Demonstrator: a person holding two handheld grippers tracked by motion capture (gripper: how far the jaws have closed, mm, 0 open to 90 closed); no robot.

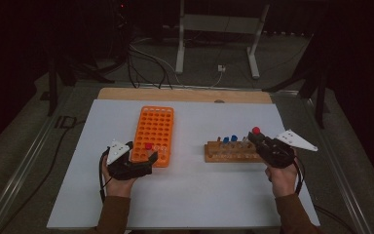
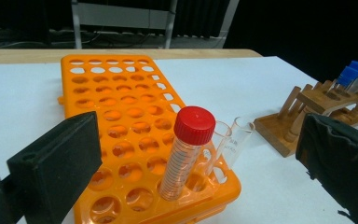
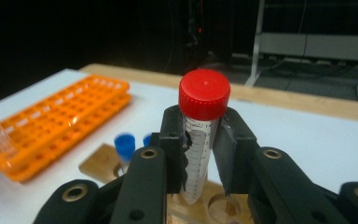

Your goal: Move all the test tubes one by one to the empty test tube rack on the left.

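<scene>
On the left, an open left gripper (image 1: 141, 157) waits at an orange rack (image 1: 156, 127) already holding one red-capped tube (image 2: 187, 151) and two empty glass tubes (image 2: 233, 140). On the right, the right gripper (image 3: 200, 158) clamps another red-capped tube (image 3: 200, 135) above a wooden rack (image 1: 224, 155) with blue-capped tubes (image 1: 230, 140) left to move
</scene>
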